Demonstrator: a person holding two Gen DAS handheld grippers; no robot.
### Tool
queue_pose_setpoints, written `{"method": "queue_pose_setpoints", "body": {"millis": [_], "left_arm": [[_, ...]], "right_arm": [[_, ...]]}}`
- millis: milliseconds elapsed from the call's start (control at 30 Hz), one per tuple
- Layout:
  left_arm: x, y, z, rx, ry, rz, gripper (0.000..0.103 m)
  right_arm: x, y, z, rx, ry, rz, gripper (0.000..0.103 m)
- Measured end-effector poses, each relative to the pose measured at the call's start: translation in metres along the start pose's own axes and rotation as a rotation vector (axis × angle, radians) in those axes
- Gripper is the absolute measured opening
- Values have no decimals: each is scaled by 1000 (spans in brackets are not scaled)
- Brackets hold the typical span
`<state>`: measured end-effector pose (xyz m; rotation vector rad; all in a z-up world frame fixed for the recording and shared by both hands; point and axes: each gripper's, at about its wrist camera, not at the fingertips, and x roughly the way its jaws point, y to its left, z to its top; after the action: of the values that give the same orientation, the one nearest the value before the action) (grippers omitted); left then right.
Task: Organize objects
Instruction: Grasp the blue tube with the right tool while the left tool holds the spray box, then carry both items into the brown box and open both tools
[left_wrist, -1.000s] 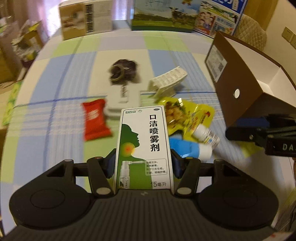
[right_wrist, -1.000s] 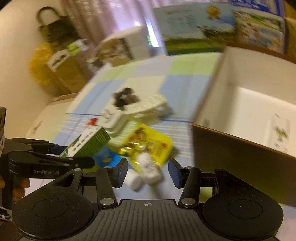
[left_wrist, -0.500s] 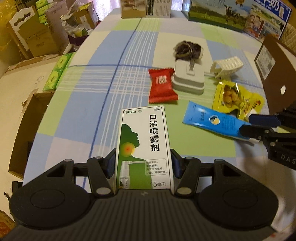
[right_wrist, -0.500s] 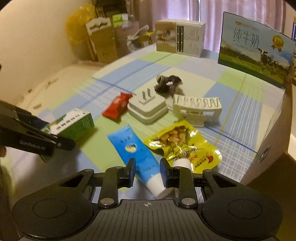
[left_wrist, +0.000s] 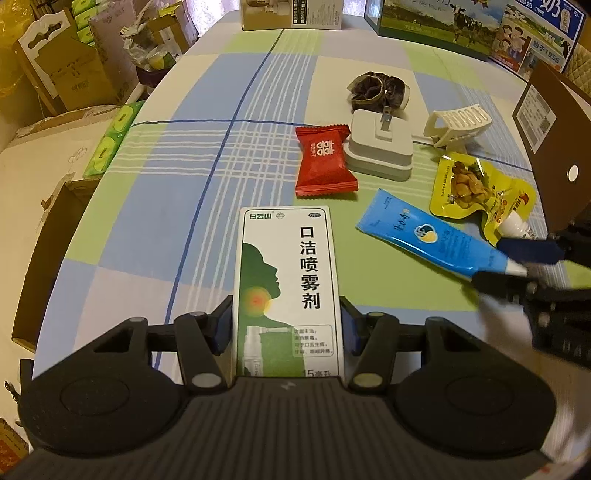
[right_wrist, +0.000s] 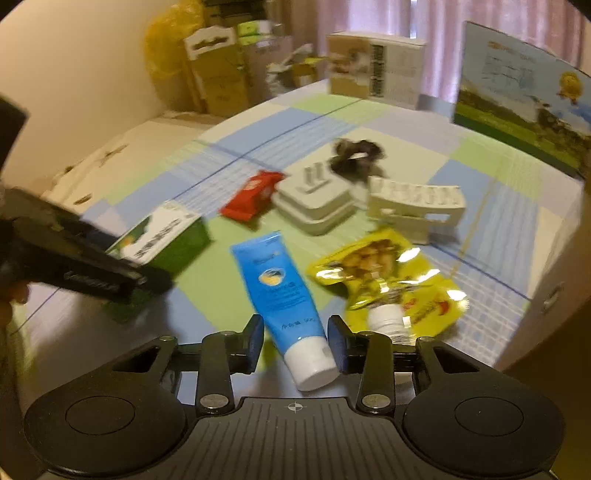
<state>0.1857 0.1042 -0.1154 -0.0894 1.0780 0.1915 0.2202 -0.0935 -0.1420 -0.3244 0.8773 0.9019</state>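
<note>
The spray box (left_wrist: 288, 288) is a slim white-and-green carton with a green head in profile, an orange spot at the throat, black Chinese characters down its right side and a small picture of a spray bottle near the bottom. The left tool (left_wrist: 286, 328) grips it by its two long sides, pads flat against the card, and it sits above the near part of the desk (left_wrist: 177, 184) — whether it touches the checked cloth cannot be told. In the right wrist view the same box (right_wrist: 166, 236) shows a dark green side face.

The blue tube (right_wrist: 279, 291) lies flat on the cloth, its white cap (right_wrist: 312, 363) toward the right tool (right_wrist: 295, 341). That tool's fingers stand narrowly apart on either side of the cap end, not yet pressed against it — a gap shows on each side. From the left wrist view the tube (left_wrist: 432, 240) runs diagonally, with the right tool (left_wrist: 517, 258) at its cap end.

Just beside the tube lies a yellow snack pouch (right_wrist: 384, 273), and a small white bottle (right_wrist: 386, 319) rests on its near edge. Farther back are a red candy wrapper (left_wrist: 323, 162), a white plug adapter (left_wrist: 380, 146) with prongs up, a cream hair claw (left_wrist: 460, 120) and a dark scrunchie (left_wrist: 376, 88). A brown cardboard box (left_wrist: 550, 147) stands at the right edge of the desk; printed cartons (left_wrist: 443, 18) line the far side.
</note>
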Motion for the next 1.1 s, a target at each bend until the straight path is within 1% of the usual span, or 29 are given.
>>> {"method": "queue_pose_setpoints", "body": {"millis": [133, 267, 333, 433, 533, 600, 633, 733, 833, 933, 1100], "left_arm": [[0, 0, 0, 2, 1, -4, 51], [2, 1, 2, -8, -3, -2, 53], [3, 1, 4, -12, -6, 2, 56], [6, 1, 6, -16, -11, 9, 58], [7, 0, 8, -16, -18, 14, 58], [7, 0, 8, -13, -20, 15, 58], [7, 0, 8, -12, -21, 16, 58], [7, -2, 7, -2, -26, 14, 53], [6, -4, 7, 6, -27, 20, 53], [5, -4, 6, 4, -23, 22, 53], [-1, -5, 2, 8, -21, 28, 52]], "right_arm": [[1, 12, -4, 20, 50, 46, 35], [4, 18, -2, 10, 20, -1, 36], [7, 16, 1, 36, 2, -6, 38], [15, 17, 3, 66, 2, -12, 39], [21, 24, 1, 30, -7, -42, 39], [22, 29, 1, 2, -12, -60, 38], [23, 30, 1, 0, -14, -70, 36], [24, 32, 0, -10, -19, -81, 35], [23, 32, 0, -11, -14, -73, 33], [20, 31, -1, 8, -7, -46, 33], [4, 31, 2, 31, -37, -28, 32]]}}
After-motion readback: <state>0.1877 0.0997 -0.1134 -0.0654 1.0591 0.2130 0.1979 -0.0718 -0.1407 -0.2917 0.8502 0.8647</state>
